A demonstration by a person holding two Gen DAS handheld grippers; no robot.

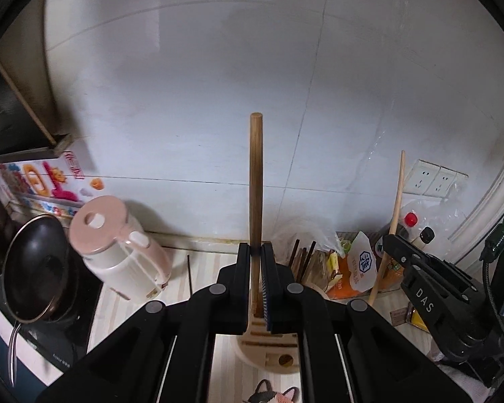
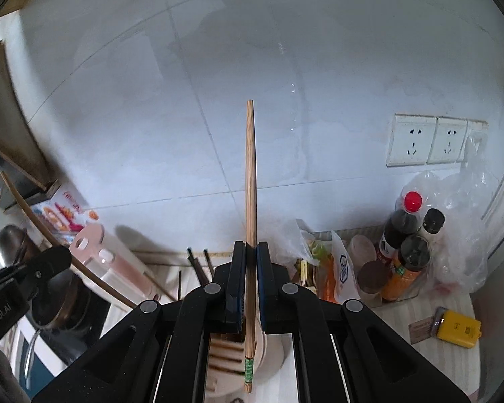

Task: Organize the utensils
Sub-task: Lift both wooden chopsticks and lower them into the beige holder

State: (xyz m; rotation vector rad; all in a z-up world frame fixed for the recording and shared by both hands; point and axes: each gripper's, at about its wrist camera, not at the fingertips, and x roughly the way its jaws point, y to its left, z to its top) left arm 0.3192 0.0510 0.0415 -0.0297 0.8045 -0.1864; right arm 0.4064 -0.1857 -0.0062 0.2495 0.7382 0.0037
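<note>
White tiled wall [image 1: 184, 100] w/ sockets [image 2: 433, 141] is backing a striped surface [image 1: 201, 268] crowded w/ kettle [image 1: 117, 245], pan [image 1: 33, 265], bottles [image 2: 410, 235].

Left gripper [image 1: 256, 252] is clamping a spatula [image 1: 256, 181], handle toward 12 o'clock. Right gripper [image 2: 251, 252] is pinching a chopstick [image 2: 250, 181] likewise.

Holder [image 1: 272, 346] is sitting under both, at 6. Step looks like carrying both utensils; next: lower each into a slot, keeping them upright.
</note>
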